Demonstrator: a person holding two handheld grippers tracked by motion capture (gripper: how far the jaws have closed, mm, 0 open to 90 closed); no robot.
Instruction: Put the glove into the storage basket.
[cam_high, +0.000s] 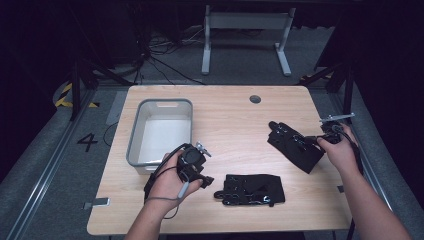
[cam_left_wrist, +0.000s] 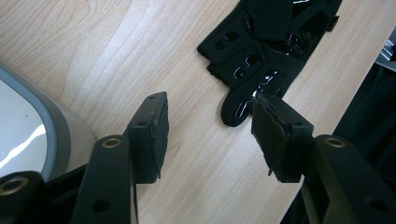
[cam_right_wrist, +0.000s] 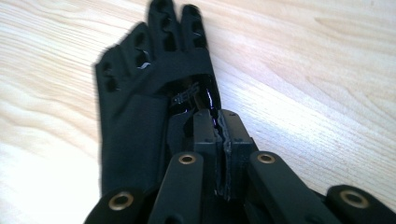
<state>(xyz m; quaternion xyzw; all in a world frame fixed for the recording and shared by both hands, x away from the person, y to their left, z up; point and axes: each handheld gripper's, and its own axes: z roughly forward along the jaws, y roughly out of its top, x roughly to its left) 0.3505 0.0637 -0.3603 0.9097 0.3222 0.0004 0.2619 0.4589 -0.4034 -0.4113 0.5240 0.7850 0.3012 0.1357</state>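
Black fabric glove (cam_right_wrist: 135, 121) looked limp and light; right gripper (cam_right_wrist: 219, 135) had clamped its cuff edge, left gripper (cam_left_wrist: 210, 135) stood apart.

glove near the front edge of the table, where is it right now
In the high view the front glove lies flat near the table's front edge, right of the left gripper, apart from the far glove beyond it.

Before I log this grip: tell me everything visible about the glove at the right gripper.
The black glove looks like soft fabric, with holes along its fingers and a glossy patch near the wrist. It lies flat on the wooden table, fingers pointing away from the right gripper, whose jaws are shut on its cuff edge.
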